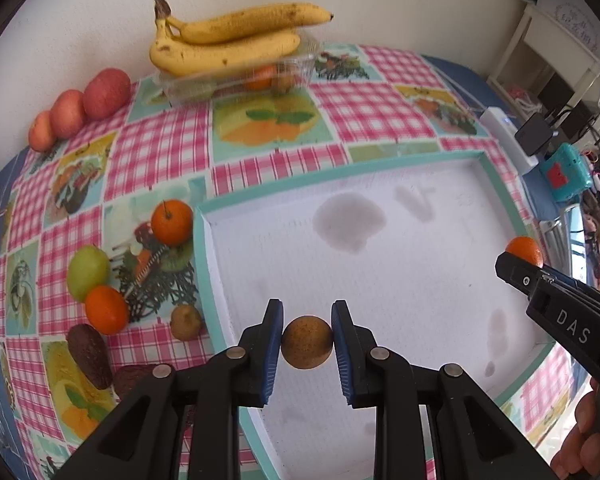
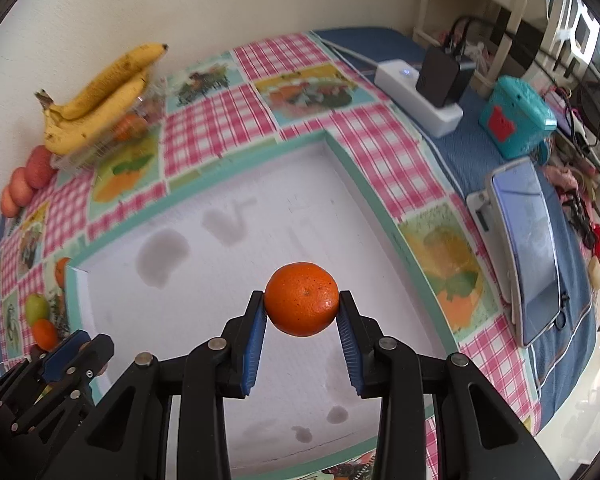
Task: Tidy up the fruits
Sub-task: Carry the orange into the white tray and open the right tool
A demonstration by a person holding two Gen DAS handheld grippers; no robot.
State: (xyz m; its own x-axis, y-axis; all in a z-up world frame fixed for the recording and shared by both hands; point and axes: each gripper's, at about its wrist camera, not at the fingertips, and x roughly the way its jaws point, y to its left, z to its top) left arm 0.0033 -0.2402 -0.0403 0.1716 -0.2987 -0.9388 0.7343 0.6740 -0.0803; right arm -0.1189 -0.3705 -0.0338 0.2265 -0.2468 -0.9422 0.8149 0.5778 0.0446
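Left wrist view: my left claw [image 1: 307,342] grips a brown fruit [image 1: 307,343]; my right claw [image 2: 302,303] grips a tangerine [image 2: 302,298], half hidden there, above the white tray [image 1: 380,200].

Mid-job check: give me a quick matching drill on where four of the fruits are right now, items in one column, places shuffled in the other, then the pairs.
Items
1. brown round fruit
2. tangerine
3. bananas
4. three red apples

Places
A. in a row by the wall, at the cloth's far left
B. on top of the clear plastic container
C. gripped in the right gripper above the white tray
D. gripped in the left gripper above the tray's near left part

Pairs: 1-D, 2-C, 3-B, 4-A
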